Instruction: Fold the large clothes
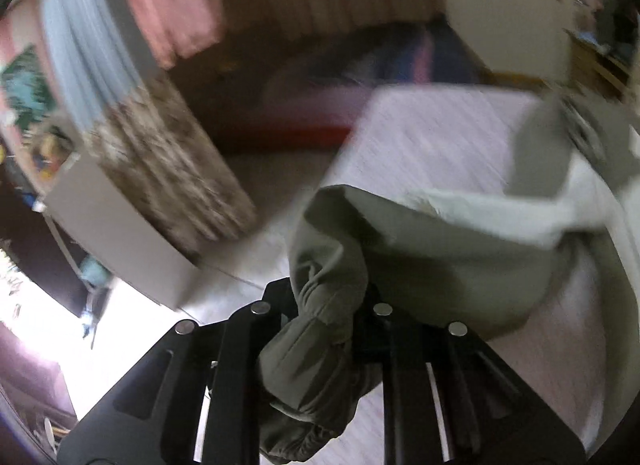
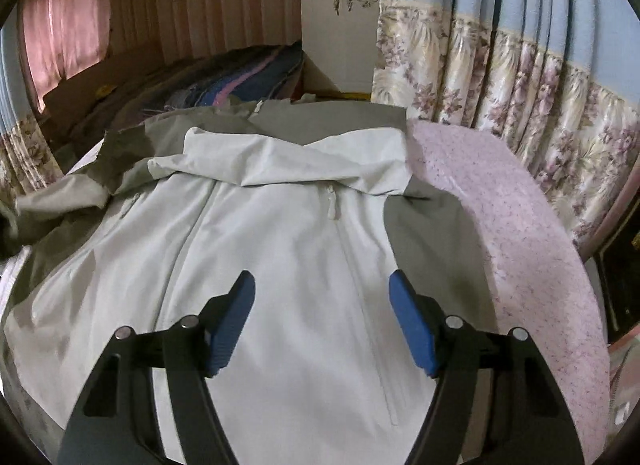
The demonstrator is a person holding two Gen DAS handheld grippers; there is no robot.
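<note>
On the bed (image 2: 520,225): left hand-held gripper (image 1: 328,321) clamped on bunched olive sleeve cuff (image 1: 320,305) of jacket (image 2: 280,257); right hand-held gripper (image 2: 322,305) open, empty, poised above pale front panel. Jacket spread flat on pink cover. Risk: thin grip on cuff slipping mid-fold, sleeve dropping crooked.

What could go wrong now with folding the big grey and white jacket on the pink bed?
1. The left gripper pinches only a bunched olive-grey sleeve cuff; the fabric might slip out when pulled.
2. The right gripper hovers open above the pale grey and olive zip-up jacket, holding nothing, so a pull on the sleeve could drag the whole jacket askew.
3. The jacket lies near the edge of the pink speckled bedspread and might slide off.
</note>
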